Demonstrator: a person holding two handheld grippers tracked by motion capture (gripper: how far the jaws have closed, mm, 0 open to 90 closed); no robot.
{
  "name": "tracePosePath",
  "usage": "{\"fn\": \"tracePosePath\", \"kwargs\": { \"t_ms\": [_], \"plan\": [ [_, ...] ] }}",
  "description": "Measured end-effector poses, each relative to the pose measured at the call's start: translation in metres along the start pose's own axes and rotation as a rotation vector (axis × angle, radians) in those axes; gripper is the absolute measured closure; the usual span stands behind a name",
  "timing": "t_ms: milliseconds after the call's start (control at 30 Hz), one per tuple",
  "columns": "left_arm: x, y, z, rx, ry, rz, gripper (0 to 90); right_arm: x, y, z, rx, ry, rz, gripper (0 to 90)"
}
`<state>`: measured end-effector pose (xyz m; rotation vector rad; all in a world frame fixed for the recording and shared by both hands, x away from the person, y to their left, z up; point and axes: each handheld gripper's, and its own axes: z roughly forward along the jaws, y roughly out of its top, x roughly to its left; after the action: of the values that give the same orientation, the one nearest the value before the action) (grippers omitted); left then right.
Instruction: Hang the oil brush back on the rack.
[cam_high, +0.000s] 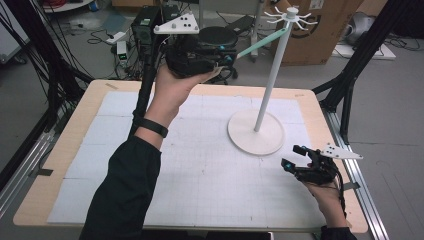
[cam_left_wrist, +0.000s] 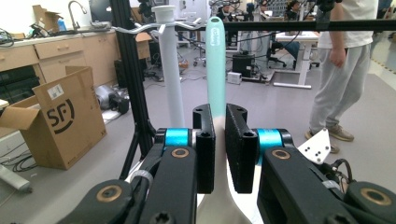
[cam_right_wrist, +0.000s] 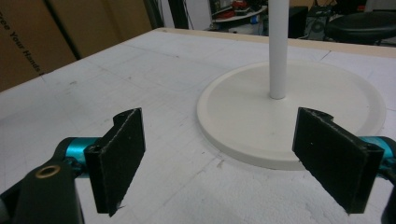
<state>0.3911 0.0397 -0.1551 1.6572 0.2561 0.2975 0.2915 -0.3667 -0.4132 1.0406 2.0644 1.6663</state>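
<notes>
A white stand has a round base (cam_high: 256, 132) on the table's white mat, a tall pole (cam_high: 272, 75) and a ring of wire hooks (cam_high: 291, 16) at the top. My left gripper (cam_high: 224, 58) is raised behind the table's far edge, shut on a utensil with a mint-green handle (cam_high: 262, 42) and a pale head. The handle points at the hooks. In the left gripper view the jaws (cam_left_wrist: 220, 140) clamp the utensil (cam_left_wrist: 215, 60), and its tip stands just right of the pole (cam_left_wrist: 170, 70). My right gripper (cam_high: 292, 156) rests open near the table's right front. Its jaws (cam_right_wrist: 219, 158) face the base (cam_right_wrist: 261, 116).
Black frame posts (cam_high: 350, 70) stand at the table's right and left sides. Cardboard boxes (cam_high: 320, 30) and a black stool (cam_high: 217, 37) sit on the floor beyond the far edge. A person (cam_left_wrist: 345, 70) stands in the room behind the stand.
</notes>
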Motion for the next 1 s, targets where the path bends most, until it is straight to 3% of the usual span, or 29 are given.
{"fn": "tracePosePath", "kwargs": {
  "t_ms": [1000],
  "plan": [
    [0.0052,-0.0007,0.0076,0.014,0.042,0.005,82.7,-0.0004,-0.0008,-0.0011,0.002,0.002,0.002,16.3]
  ]
}}
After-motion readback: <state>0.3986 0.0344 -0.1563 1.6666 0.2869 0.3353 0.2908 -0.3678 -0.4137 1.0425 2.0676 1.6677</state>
